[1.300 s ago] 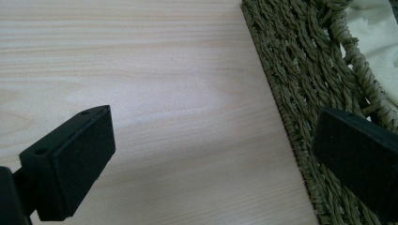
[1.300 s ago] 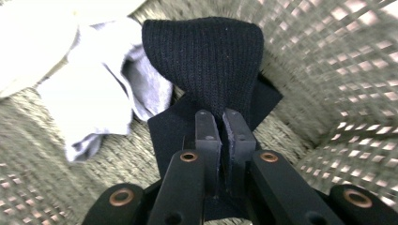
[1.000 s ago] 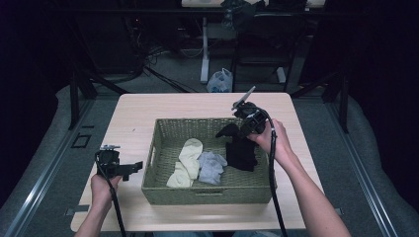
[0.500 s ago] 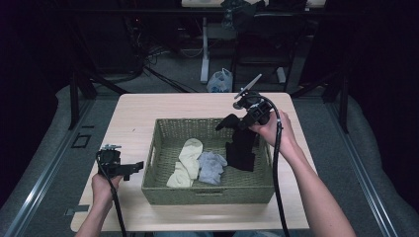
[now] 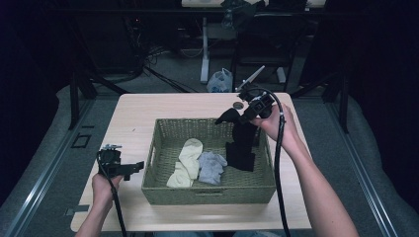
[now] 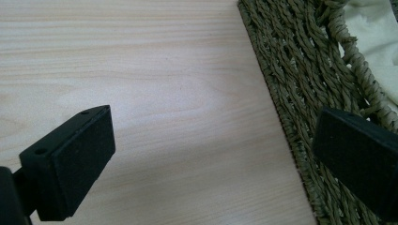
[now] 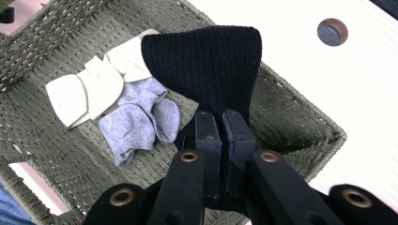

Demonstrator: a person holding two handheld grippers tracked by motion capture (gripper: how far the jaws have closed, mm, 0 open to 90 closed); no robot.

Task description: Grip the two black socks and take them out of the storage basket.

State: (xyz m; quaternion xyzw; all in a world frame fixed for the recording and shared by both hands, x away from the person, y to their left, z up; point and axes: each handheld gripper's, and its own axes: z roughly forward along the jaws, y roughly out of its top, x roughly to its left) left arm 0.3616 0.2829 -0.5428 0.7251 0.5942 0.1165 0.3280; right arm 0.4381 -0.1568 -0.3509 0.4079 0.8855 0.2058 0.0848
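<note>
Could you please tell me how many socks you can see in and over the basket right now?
3: a cream sock and a grey sock lie side by side on the basket floor; a black sock hangs from the shut right gripper. The black fabric may hide more.

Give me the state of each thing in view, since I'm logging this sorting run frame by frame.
Black sock: gripped at one end, hanging into the basket.
Cream sock: lying folded on the basket floor.
Grey sock: lying crumpled beside the cream sock.
Wicker basket: upright on the table.
Right gripper: shut on the black sock.
Left gripper: open, holding nothing, beside the basket.
</note>
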